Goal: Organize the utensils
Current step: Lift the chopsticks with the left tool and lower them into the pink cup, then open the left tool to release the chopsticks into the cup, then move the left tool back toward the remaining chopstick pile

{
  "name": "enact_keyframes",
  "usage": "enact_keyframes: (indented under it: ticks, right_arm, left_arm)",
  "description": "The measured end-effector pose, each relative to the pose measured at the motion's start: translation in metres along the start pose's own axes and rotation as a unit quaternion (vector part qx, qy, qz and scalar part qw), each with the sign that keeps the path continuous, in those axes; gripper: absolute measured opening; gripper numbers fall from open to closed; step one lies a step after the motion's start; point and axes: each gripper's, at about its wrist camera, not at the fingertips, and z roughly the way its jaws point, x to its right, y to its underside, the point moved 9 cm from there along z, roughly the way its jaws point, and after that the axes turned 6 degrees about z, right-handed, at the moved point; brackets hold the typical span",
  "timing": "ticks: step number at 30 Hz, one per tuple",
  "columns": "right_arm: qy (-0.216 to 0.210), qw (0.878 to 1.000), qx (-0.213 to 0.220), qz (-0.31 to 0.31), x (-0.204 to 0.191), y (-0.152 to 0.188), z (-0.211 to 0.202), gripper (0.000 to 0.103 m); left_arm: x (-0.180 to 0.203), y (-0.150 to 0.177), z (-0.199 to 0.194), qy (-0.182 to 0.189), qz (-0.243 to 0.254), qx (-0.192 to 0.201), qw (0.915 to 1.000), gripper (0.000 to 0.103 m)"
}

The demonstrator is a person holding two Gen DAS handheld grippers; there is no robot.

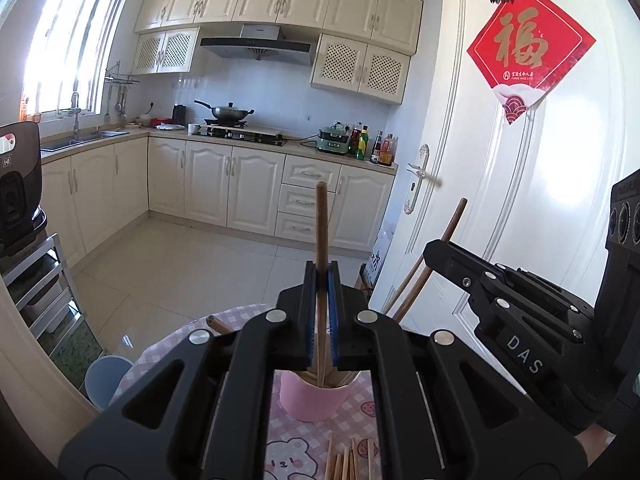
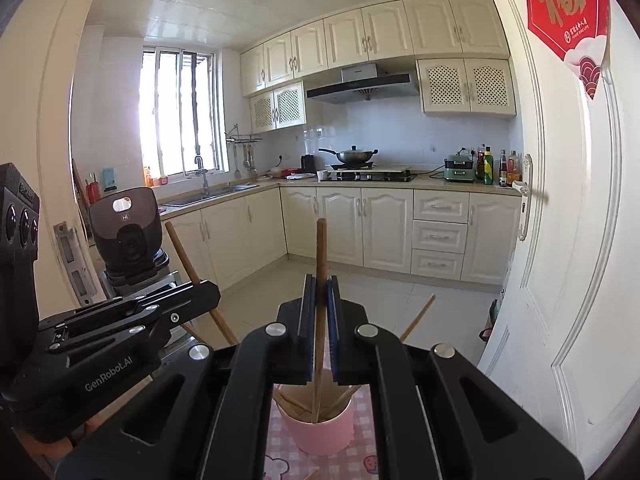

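My left gripper (image 1: 322,280) is shut on an upright wooden chopstick (image 1: 321,220). That chopstick's lower end stands inside a pink cup (image 1: 316,398) with several other chopsticks. To the right, the right gripper (image 1: 434,256) holds a second, tilted chopstick (image 1: 454,220). In the right wrist view my right gripper (image 2: 319,292) is shut on its chopstick (image 2: 320,256), whose tip dips into the pink cup (image 2: 320,432). There the left gripper (image 2: 208,292) and its chopstick (image 2: 186,252) show on the left. Several loose chopsticks (image 1: 348,460) lie on the table in front of the cup.
The cup stands on a round table with a pink checked cloth (image 1: 296,436). A pale blue bin (image 1: 106,376) sits on the floor at its left edge. A white door (image 1: 520,200) is close on the right. A metal rack (image 1: 40,288) bearing a dark appliance (image 1: 18,200) stands left.
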Motion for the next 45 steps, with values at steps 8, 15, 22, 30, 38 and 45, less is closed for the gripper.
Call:
enact_keyframes:
  ticks: [8,15,22,30,38,45]
  right_arm:
    - [-0.002,1.0,-0.026,0.006,0.001,0.022,0.004,0.004]
    - [0.004,0.999,-0.038,0.006,0.001,0.034,0.008,0.004]
    - [-0.003,0.999,-0.046,0.014,-0.001,0.035,0.004,0.005]
    - [-0.007,0.999,-0.046,0.02,-0.005,0.036,-0.011,0.014]
    - [-0.011,0.998,-0.042,0.042,-0.002,0.039,-0.033,0.027]
    - [-0.016,0.997,-0.059,0.05,-0.005,0.064,-0.057,0.034]
  left_arm:
    - [0.0,0.027,0.012,-0.002,0.008,-0.033,0.9994,0.006]
    - [0.002,0.046,0.02,-0.001,0.019,-0.064,0.9977,0.006]
    - [-0.003,0.051,0.015,-0.007,0.01,-0.071,0.9974,0.008]
    - [-0.008,0.047,-0.003,-0.013,-0.001,-0.069,0.9976,0.009]
    - [-0.011,0.044,-0.034,-0.026,-0.003,-0.044,0.9987,0.053]
    - [-0.007,0.068,-0.055,-0.026,0.003,-0.064,0.9976,0.068]
